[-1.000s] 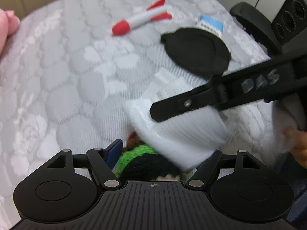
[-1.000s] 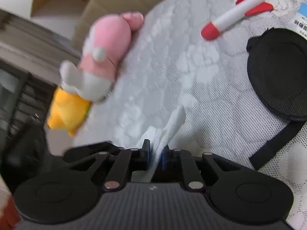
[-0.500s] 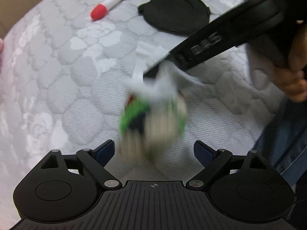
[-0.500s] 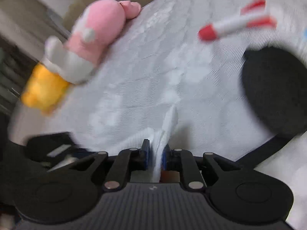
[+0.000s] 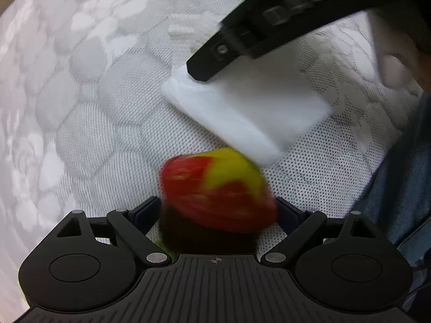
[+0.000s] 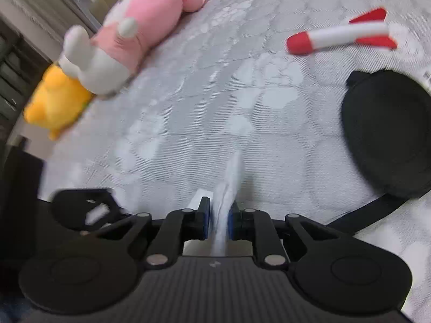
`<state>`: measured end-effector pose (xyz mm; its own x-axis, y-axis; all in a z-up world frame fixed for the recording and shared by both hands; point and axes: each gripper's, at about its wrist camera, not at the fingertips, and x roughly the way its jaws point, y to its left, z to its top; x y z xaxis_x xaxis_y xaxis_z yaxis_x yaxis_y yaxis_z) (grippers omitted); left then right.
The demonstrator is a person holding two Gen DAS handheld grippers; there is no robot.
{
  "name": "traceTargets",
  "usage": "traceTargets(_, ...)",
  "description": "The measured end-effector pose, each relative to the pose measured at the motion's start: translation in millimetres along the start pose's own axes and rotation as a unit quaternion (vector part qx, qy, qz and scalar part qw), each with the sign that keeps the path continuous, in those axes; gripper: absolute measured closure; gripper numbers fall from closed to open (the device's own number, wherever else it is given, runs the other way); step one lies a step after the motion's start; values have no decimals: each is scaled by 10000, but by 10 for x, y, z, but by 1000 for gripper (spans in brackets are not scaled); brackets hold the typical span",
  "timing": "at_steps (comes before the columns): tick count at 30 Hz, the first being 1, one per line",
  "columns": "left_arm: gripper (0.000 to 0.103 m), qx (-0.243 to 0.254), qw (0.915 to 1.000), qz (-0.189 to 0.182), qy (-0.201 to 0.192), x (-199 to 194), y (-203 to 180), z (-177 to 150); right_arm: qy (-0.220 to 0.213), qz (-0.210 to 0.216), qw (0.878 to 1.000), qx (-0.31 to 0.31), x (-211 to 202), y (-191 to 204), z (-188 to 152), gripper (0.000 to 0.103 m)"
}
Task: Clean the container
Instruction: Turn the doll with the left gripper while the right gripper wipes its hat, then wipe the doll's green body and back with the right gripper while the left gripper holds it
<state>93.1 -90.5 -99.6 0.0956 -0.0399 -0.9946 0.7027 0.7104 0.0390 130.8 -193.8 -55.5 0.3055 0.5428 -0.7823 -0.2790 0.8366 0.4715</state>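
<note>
Our left gripper (image 5: 218, 210), its jaws just opened wide, straddles the red-and-yellow container (image 5: 215, 185); at one o'clock, our right gripper (image 6: 218, 222) pinches the white wipe (image 5: 247, 115), clear of it.

I'm working over a grey quilted mattress (image 6: 204, 102) with a pale flower pattern. At its far edge a pink plush toy (image 6: 129, 35) lies against a yellow plush toy (image 6: 54, 102); well off to the other side a red-and-white toy rocket (image 6: 342, 36) rests flat. A black round lid (image 6: 388, 132) sits just below the rocket.
</note>
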Motion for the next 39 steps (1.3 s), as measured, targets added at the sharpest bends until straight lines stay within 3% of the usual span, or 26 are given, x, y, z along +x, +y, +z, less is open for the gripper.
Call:
traceTargets(3,10,250,9988,396,-161,31,-112,46,-17,100,9999,127,-5,-31,9,87)
traceTargets(4,20,283,9978,515,-309,6,-131,74,-93,131,9998,153,-35,-36,17,87)
traceTargets(9,24,-345,9922,329,-1154,-240,34,313,-666,222,9953,659,-261,-273,140,87)
traceTargets(12,24,-663,9760,155,-2068,-486,130,436,-1198,494,9829,1311,-476,-529,183,87)
traceTargets(15,22,-969,9544,95,-2822,-632,200,454,-1817,1301,9576,1818,-748,-711,181,87)
traceTargets(17,22,-1017,9543,84,-2810,-583,209,449,-2051,1847,9439,1814,-856,-720,181,87)
traceTargets(19,22,-973,9581,138,-2690,-518,199,418,-1987,2222,9413,1582,-835,-634,182,87)
traceTargets(24,20,-1071,9665,89,-2332,-426,258,324,-1289,2415,9563,1026,-541,-304,179,87)
traceTargets(27,19,-1168,9725,29,-2013,-339,313,289,-929,1988,9725,779,-387,-174,161,91)
traceTargets(29,18,-1123,9775,93,-1781,-266,320,271,-805,1708,9781,880,-310,-190,132,84)
traceTargets(32,18,-1086,9835,148,-1437,-137,351,252,-574,1284,9854,961,-170,-226,99,85)
traceTargets(39,10,-1083,9873,126,-1152,-30,301,177,-27,474,9980,421,113,-119,65,84)
